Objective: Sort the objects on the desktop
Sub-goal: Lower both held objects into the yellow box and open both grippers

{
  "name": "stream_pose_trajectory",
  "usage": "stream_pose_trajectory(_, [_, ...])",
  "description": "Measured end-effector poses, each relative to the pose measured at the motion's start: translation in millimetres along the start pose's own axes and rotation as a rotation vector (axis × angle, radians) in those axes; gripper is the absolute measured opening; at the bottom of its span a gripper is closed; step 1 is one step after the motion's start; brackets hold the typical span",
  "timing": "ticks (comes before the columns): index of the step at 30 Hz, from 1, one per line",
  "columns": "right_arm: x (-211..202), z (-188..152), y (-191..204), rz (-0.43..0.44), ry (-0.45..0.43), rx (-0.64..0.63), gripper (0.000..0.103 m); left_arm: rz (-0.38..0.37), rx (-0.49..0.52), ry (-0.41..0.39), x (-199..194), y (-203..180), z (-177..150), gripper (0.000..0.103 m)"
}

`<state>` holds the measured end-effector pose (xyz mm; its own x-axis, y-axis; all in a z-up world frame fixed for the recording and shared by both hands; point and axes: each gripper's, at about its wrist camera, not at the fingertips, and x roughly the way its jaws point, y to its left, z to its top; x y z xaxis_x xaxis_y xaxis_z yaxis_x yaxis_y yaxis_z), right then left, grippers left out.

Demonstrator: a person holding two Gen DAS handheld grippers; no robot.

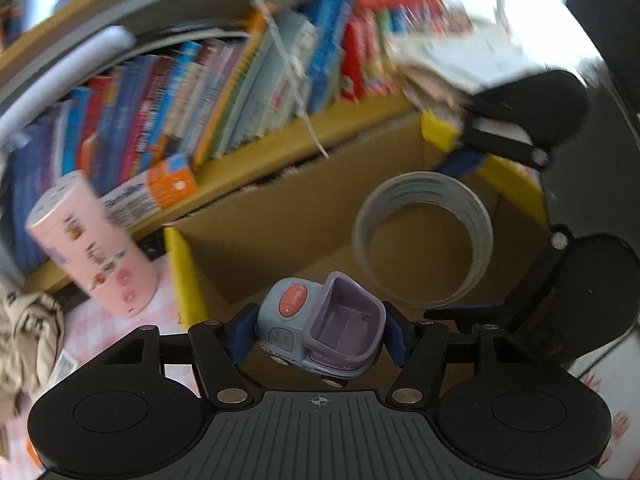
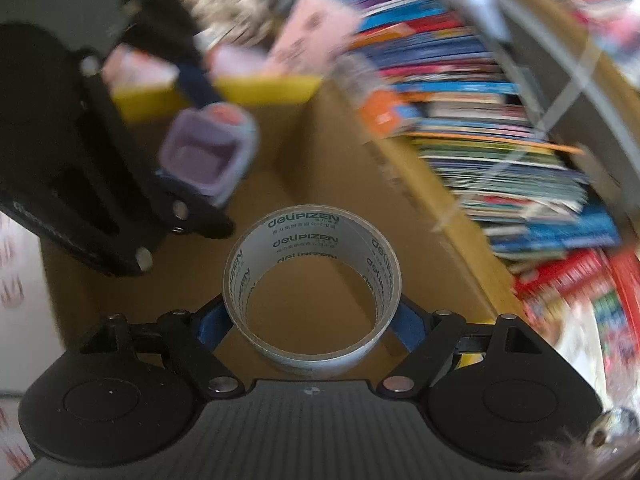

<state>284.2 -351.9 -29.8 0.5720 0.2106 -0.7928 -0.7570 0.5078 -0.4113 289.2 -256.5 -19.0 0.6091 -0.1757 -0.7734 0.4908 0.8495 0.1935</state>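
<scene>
My left gripper (image 1: 322, 334) is shut on a small toy truck (image 1: 320, 330), pale blue with a purple tipper bed and an orange dome. It hangs over an open cardboard box (image 1: 280, 220) with yellow tape on its rim. My right gripper (image 2: 312, 320) is shut on a roll of clear tape (image 2: 312, 288) with green lettering inside, also above the box (image 2: 312, 152). In the left wrist view the tape roll (image 1: 424, 240) and the right gripper (image 1: 568, 240) hang at the right. The right wrist view shows the toy truck (image 2: 212, 152) in the left gripper at upper left.
A yellow shelf of upright books (image 1: 200, 92) runs behind the box. A pink cylindrical tin (image 1: 88, 248) stands on a pink checked cloth (image 1: 104, 328) left of the box, with crumpled beige fabric (image 1: 24, 340) beside it. A white cord (image 1: 288, 60) hangs before the books.
</scene>
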Motion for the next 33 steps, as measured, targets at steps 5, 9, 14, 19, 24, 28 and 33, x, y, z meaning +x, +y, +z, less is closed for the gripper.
stream_pose_trajectory(5, [24,0,1,0.057,0.073,-0.112,0.082,-0.004,0.096,0.068,20,-9,-1,0.063])
stream_pose_trajectory(9, [31,1,-2,0.101,0.106,-0.137,0.082,-0.011,0.144,0.096,24,-14,0,0.063])
stream_pose_trajectory(14, [37,5,-6,0.142,0.14,-0.128,0.082,-0.018,0.118,0.125,27,-8,0,0.064])
stream_pose_trajectory(19, [36,4,-7,0.138,0.128,-0.127,0.082,-0.012,0.117,0.129,25,-8,-3,0.068])
stream_pose_trajectory(24, [32,4,-7,0.121,0.121,-0.121,0.084,-0.001,0.12,0.14,27,-8,-4,0.076])
stream_pose_trajectory(28, [28,1,-5,0.095,0.124,-0.129,0.088,0.012,0.147,0.157,27,-11,-8,0.077])
stream_pose_trajectory(33, [24,-6,-3,0.08,0.139,-0.117,0.09,0.044,0.144,0.17,23,-16,-14,0.078])
